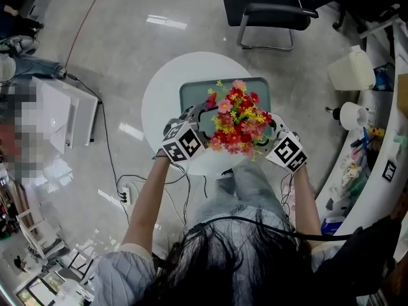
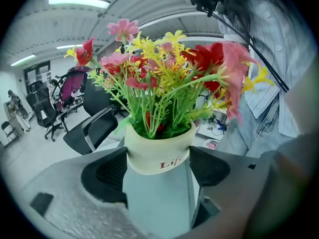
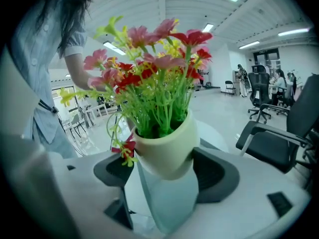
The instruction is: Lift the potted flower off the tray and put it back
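Observation:
The potted flower (image 1: 237, 121) is a cream pot of red, pink and yellow blooms. It hangs above the grey-green tray (image 1: 191, 94) on the white round table (image 1: 159, 91). My left gripper (image 1: 199, 125) is shut on the pot from the left and my right gripper (image 1: 273, 132) from the right. In the left gripper view the pot (image 2: 158, 156) sits upright between the dark pads (image 2: 105, 176) of my left gripper (image 2: 158, 172), with tray surface below it. In the right gripper view the pot (image 3: 167, 148) leans left, pinched in my right gripper (image 3: 167, 177).
A black office chair (image 1: 271, 8) stands beyond the table. A white cabinet (image 1: 64, 113) is at the left, with cables (image 1: 124, 190) across the floor. A cluttered white counter (image 1: 376, 164) and a white jug (image 1: 352, 69) line the right side.

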Available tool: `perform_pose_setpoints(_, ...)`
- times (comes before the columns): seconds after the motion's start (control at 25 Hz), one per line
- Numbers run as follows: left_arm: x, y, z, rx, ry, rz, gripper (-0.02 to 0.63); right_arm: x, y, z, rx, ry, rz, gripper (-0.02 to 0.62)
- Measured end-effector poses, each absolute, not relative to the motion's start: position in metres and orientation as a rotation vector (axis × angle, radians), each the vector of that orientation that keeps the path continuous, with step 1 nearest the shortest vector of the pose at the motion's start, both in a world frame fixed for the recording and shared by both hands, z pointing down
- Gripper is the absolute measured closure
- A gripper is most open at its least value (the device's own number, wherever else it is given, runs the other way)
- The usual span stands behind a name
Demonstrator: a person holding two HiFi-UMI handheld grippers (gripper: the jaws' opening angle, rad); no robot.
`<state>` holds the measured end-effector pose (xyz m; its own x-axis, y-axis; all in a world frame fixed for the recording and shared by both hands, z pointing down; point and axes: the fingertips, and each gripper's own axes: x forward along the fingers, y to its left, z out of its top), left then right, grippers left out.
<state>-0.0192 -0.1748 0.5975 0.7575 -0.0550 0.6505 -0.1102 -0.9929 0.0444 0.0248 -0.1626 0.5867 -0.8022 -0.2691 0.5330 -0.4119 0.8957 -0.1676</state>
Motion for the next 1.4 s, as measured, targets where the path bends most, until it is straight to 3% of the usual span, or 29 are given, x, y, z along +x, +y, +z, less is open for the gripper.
perform_pose_setpoints(1.4, -0.076, -0.042, 0.535, 2.838, -0.414, 1.013, 0.227, -0.028, -0.038, 0.529, 0.286, -2.579, 0.269, 0.238)
